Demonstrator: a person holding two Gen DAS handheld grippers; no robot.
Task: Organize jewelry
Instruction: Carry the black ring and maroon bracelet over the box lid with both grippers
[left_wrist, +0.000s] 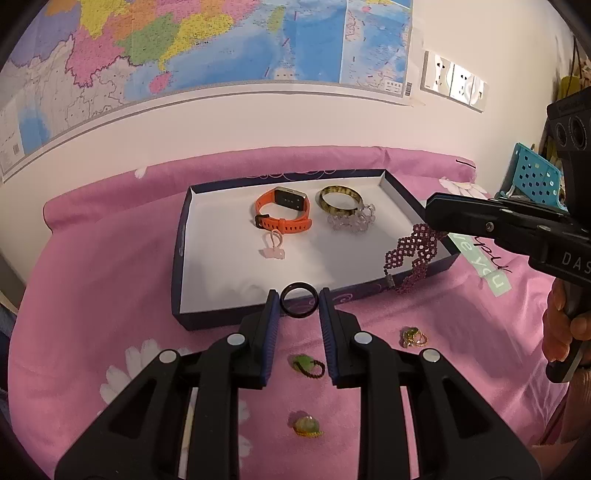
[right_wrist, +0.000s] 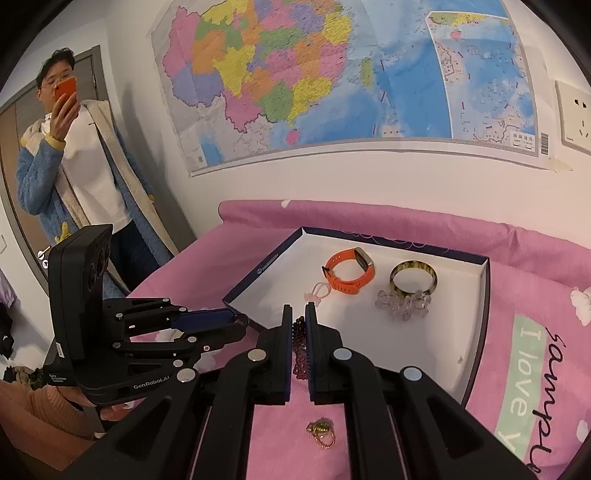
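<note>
Box lid (left_wrist: 184, 236) on the bed: orange watch (left_wrist: 282, 210), bangle (left_wrist: 340, 199), crystal bracelet (left_wrist: 351, 221), pink ring (left_wrist: 275, 245) already placed. Left gripper (left_wrist: 299, 304) jaws clamped a black ring (left_wrist: 299, 303); right gripper (right_wrist: 300, 325) jaws pinched shut on a purple beaded bracelet (left_wrist: 413, 251). Three rings (left_wrist: 308, 365) remained on the bedspread.

Pink bedspread (left_wrist: 110, 258) carries the open box (left_wrist: 181, 258); three small rings (left_wrist: 308, 365) lie before it.
</note>
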